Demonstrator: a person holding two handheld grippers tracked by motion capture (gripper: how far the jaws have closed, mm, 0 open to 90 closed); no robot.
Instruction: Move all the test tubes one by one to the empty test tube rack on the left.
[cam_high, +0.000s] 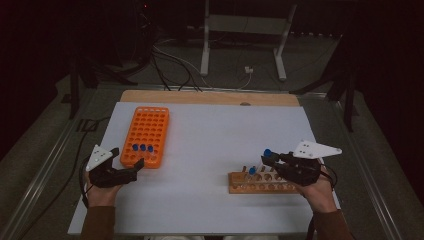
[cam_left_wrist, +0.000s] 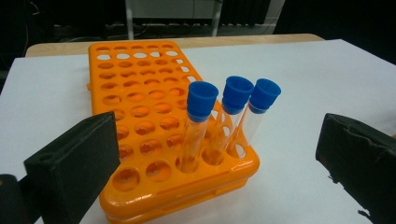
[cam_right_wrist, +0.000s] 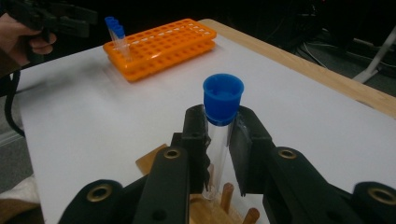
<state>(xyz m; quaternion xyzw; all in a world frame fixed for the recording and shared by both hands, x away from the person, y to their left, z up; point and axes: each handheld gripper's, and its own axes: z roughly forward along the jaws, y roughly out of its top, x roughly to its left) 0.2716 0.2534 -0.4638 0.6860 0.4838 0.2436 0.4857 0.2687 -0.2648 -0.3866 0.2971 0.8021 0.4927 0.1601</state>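
High view, left to right: the left gripper (cam_high: 131, 166) rests with its jaws wide and empty at the near end of the orange rack (cam_high: 146, 136), which holds three blue-capped tubes (cam_left_wrist: 232, 116). Across the white worktop (cam_high: 210, 145), the wooden rack (cam_high: 262, 182) keeps one capped tube (cam_high: 252, 171). The right gripper (cam_high: 272, 159) holds a further blue-capped tube (cam_right_wrist: 221, 126) clamped just below its cap, above the wooden rack. Risk: the smooth tube may slide or tilt between the pads during carriage to the orange rack, or miss a hole and tip its neighbours.
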